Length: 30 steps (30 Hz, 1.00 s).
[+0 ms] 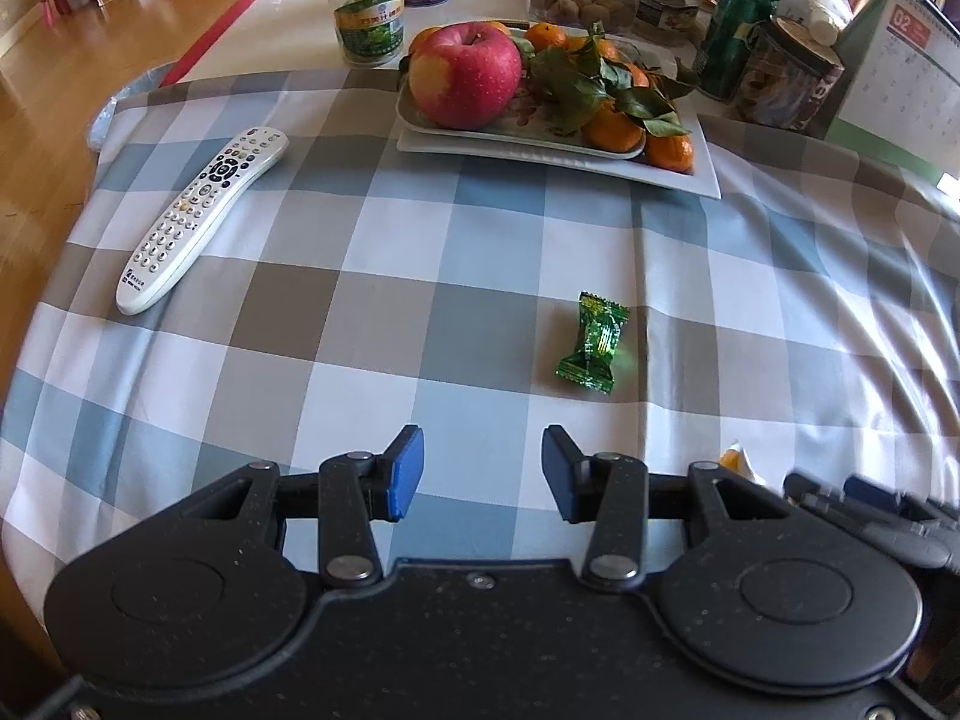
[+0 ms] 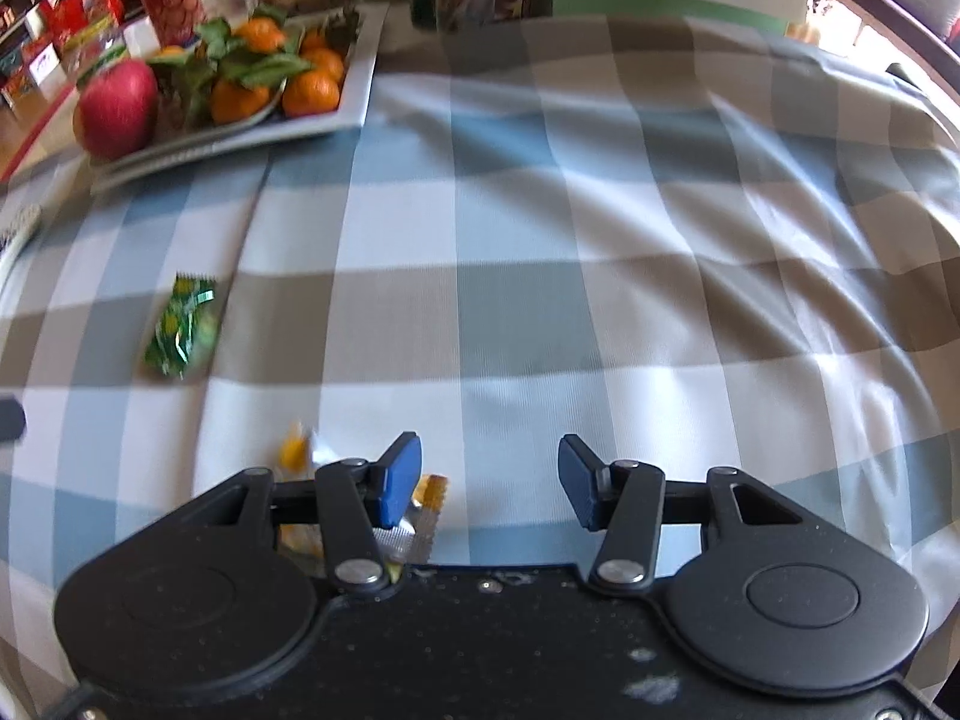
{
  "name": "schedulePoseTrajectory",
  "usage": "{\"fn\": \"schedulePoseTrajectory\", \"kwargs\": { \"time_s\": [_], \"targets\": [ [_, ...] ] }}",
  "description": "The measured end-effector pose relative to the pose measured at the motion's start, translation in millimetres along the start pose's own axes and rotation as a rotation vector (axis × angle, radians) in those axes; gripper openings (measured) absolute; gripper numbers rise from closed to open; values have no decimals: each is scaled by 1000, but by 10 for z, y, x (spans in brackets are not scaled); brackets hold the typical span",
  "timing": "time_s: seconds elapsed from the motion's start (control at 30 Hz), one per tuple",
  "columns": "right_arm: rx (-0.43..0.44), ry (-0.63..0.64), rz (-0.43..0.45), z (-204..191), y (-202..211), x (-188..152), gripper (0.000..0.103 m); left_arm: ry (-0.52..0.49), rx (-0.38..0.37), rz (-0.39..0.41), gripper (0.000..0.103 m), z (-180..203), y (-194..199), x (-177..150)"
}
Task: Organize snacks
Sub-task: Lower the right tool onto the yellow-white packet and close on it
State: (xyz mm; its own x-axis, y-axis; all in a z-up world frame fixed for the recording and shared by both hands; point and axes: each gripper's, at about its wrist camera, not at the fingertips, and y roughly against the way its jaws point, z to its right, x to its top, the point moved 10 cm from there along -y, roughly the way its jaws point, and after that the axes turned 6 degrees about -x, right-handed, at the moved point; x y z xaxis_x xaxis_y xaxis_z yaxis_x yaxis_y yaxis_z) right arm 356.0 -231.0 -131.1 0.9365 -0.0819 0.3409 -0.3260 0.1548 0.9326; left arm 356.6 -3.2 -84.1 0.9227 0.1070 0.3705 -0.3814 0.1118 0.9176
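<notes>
Bright daylight, fisheye-bent edges; right wrist view motion-blurred.

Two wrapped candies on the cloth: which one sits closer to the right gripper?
The yellow-orange candy, lying right beside the right gripper, partly hidden behind its left finger. The green candy lies farther out to the left on the checked tablecloth.

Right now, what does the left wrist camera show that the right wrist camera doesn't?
Only the left wrist view shows the whole white remote lying on the checked cloth and the green-labelled glass jar behind the plate. Only the right wrist view shows the yellow-and-silver wrapped candies beside and under the open right gripper. Both share the green wrapped candy, the red apple and the tangerines on the white plate. The left gripper is open and empty.
</notes>
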Motion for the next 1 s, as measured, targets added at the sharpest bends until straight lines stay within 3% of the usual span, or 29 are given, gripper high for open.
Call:
{"fn": "schedulePoseTrajectory", "kwargs": {
  "time_s": [0.17, 0.27, 0.43, 0.6, 1.0],
  "targets": [
    [40, 60, -65, -19, -27, -232, 53, 11, -5, -7, 53, -21, -14, 0],
    [44, 83, -44, -30, 30, -266, 53, 20, 0, -12, 53, -37, -24, 1],
    [125, -30, 44, -28, 238, -108, 54, 25, -14, -9, 52, -35, -13, 4],
    [248, -100, -6, -214, 236, -109, 55, 8, -8, 11, 52, -10, 14, 18],
    [170, 19, -28, -531, 66, -295, 55, 26, -17, 5, 52, -35, -2, 17]
  ]
}}
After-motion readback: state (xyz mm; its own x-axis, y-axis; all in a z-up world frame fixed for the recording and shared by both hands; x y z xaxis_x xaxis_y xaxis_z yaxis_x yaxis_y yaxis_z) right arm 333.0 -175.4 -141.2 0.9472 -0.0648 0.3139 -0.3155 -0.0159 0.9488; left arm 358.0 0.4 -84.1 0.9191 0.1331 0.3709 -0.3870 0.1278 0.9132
